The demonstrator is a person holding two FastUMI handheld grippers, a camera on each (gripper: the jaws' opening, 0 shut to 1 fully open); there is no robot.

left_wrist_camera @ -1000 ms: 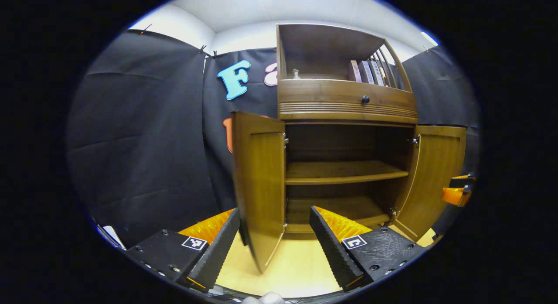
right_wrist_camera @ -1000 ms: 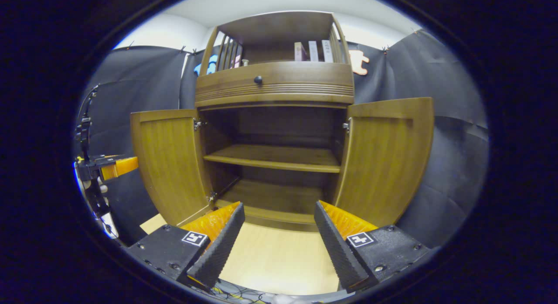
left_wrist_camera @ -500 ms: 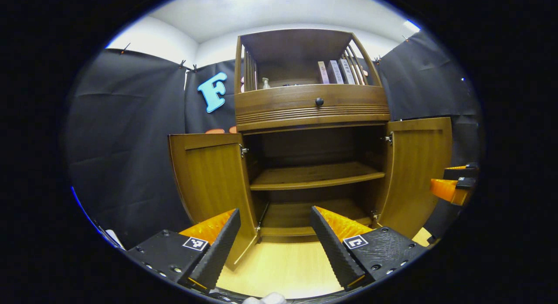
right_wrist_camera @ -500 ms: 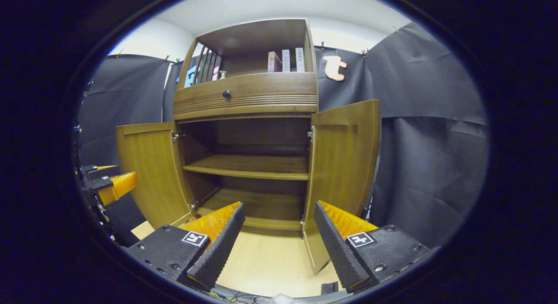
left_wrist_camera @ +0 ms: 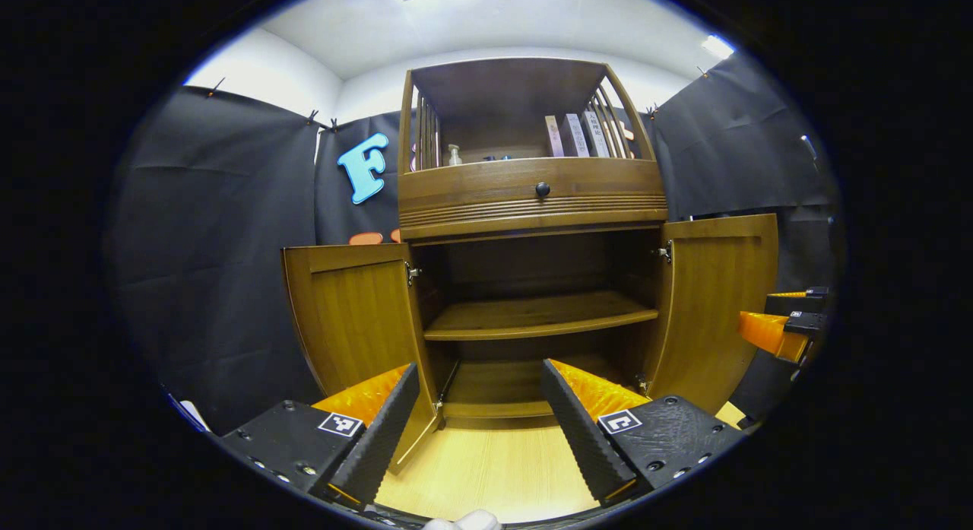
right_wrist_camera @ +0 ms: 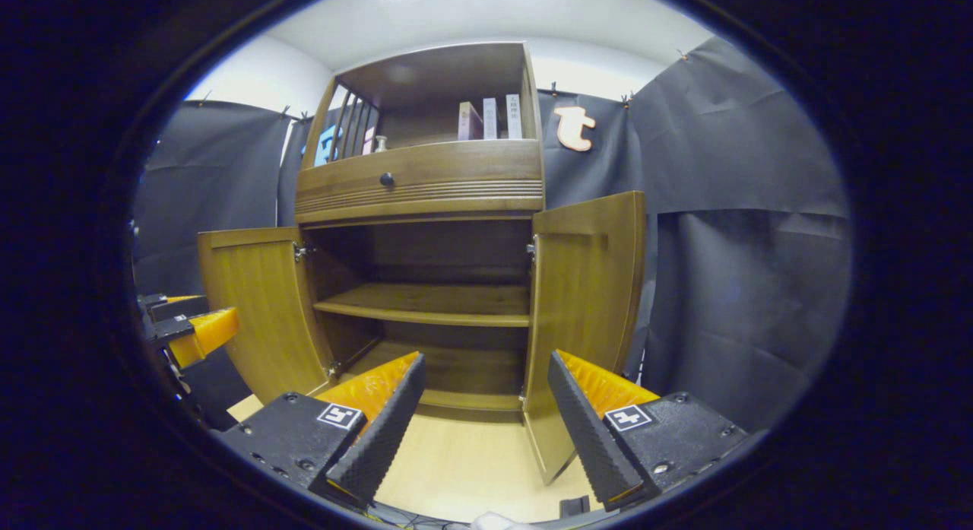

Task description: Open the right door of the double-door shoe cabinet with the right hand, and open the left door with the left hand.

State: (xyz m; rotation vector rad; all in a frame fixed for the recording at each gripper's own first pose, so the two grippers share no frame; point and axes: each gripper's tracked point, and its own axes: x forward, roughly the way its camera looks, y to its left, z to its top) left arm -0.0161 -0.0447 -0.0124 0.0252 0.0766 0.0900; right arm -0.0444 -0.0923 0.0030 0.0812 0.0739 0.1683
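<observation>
- My left gripper (left_wrist_camera: 480, 423) has its fingers spread wide with nothing between them; it hangs clear of the shoe cabinet (left_wrist_camera: 532, 203), which stands straight ahead of it.
- Ahead and to the left of that claw, the left door (left_wrist_camera: 357, 317) is swung fully out, its lower edge just beyond my left finger's tip.
- Ahead and to the right, the right door (left_wrist_camera: 714, 309) also stands open, and past it I see the orange finger of my other gripper at the far right.
- My right gripper (right_wrist_camera: 486, 423) is likewise spread apart and empty, apart from the cabinet (right_wrist_camera: 426, 180).
- From this claw, the right door (right_wrist_camera: 581, 317) stands edge-on just ahead, between the two fingertips and slightly right; the left door (right_wrist_camera: 255, 309) is further off to the left.
- Between the doors I see an inner shelf (right_wrist_camera: 429, 302) and the bottom board, both bare wood.
- Above sit a drawer with a dark knob (left_wrist_camera: 542, 188) and a few books (left_wrist_camera: 574, 134).
</observation>
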